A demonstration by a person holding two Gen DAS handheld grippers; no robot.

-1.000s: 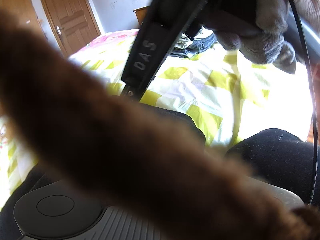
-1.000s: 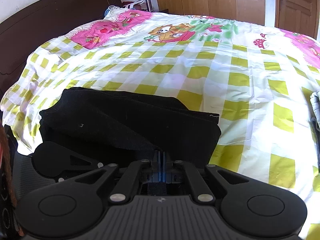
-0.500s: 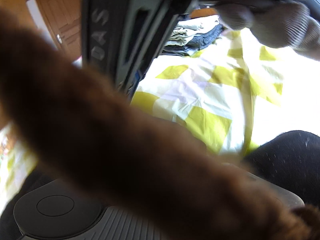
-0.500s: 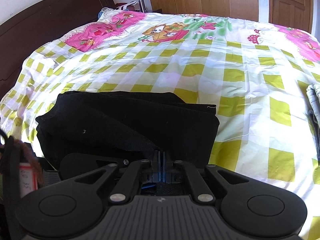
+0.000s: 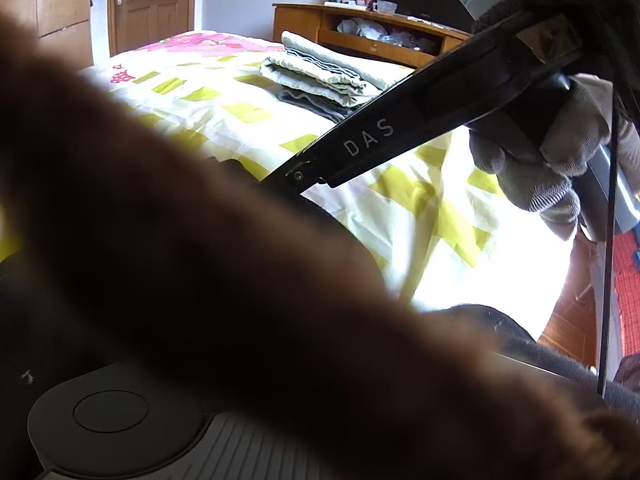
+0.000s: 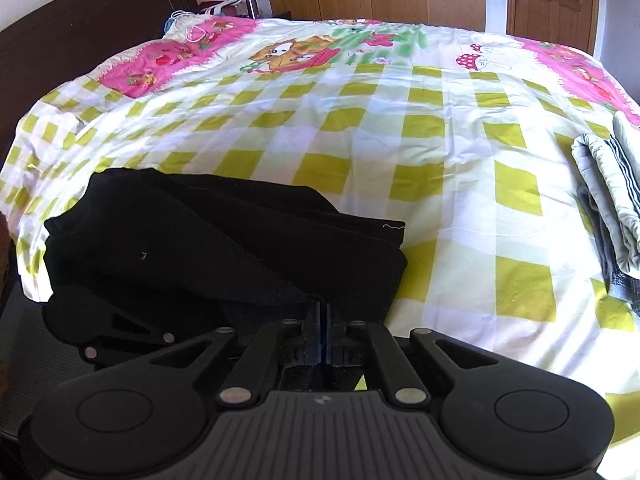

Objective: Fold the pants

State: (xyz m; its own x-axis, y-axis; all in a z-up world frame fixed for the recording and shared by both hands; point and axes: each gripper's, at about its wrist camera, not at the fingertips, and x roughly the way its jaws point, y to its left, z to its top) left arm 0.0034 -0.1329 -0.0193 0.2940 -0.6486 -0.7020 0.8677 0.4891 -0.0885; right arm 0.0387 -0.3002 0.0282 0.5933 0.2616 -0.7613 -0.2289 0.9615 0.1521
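Bed (image 6: 400, 152) w/ yellow-green & white check sheet, pink cartoon-print border along far edge. Black pants (image 6: 224, 248) lie folded in layers on near-left part of bed, by its front edge. Stack of folded clothes (image 6: 608, 200), pale grey w/ dark stripes on darker items, sits on bed well right of pants, at right edge; same stack (image 5: 324, 76) shows in left wrist view. Bare check sheet between pants & stack. Behind pants, far-left corner, white cord (image 6: 192, 28) on pink border.
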